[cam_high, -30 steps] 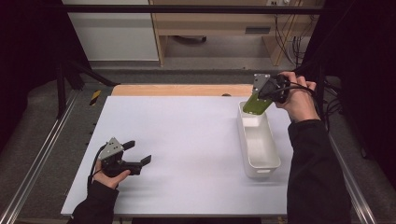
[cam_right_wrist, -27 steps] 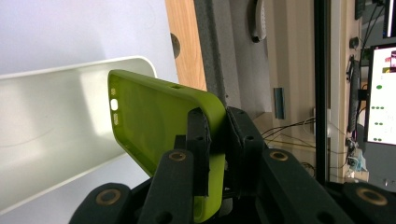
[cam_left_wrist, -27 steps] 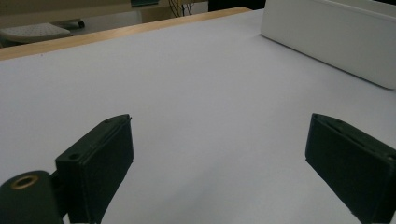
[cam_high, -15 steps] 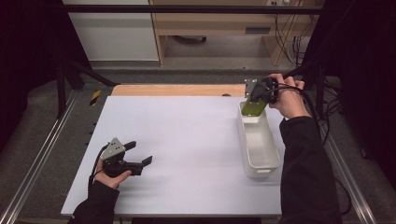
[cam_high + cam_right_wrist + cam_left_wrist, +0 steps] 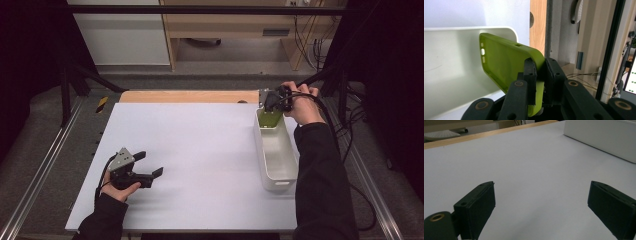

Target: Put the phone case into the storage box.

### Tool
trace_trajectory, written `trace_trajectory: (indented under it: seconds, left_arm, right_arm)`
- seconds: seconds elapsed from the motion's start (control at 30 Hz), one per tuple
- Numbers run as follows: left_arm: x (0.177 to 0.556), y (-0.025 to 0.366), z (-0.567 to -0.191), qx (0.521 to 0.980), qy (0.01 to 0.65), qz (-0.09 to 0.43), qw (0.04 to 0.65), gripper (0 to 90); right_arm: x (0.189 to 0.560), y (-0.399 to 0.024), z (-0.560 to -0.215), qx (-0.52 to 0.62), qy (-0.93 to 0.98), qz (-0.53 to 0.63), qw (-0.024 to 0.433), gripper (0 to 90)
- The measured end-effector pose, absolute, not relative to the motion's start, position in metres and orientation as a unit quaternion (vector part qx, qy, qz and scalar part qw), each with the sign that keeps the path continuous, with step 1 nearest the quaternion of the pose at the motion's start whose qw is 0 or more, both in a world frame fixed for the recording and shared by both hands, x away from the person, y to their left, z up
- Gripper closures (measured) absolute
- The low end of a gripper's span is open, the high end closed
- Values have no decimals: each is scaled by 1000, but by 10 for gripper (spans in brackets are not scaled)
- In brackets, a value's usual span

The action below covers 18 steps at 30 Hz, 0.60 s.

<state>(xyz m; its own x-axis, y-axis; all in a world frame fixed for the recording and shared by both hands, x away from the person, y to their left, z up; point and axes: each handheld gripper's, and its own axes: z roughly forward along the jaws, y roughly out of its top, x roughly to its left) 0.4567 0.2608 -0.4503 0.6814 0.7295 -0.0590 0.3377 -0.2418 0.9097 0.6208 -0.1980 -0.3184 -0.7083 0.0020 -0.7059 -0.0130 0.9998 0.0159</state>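
The right gripper has come down toward the far end of the white bin, carrying the green phone case clamped in its jaws; a second ago the case hung above the bin's far rim, now its lower end sits inside the bin

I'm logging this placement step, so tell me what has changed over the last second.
The right gripper, jaws clamped on the green phone case, has come down and toward the table's middle, bringing the case to the far end of the white bin. Nothing was let go. The left gripper stayed put on the table, jaws open; the bin hasn't moved.
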Motion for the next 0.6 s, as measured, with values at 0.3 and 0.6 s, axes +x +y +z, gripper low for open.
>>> trace_trajectory:
  seconds: [0.3,0.6]
  left_arm:
    - [457,262,-451,764,350,192,506,73]
    - [458,262,-452,764,353,191,505,73]
  right_arm:
    - [631,-190,-330,-18,927,-5,375,801]
    - [637,-184,-336,-18,927,-8,374,797]
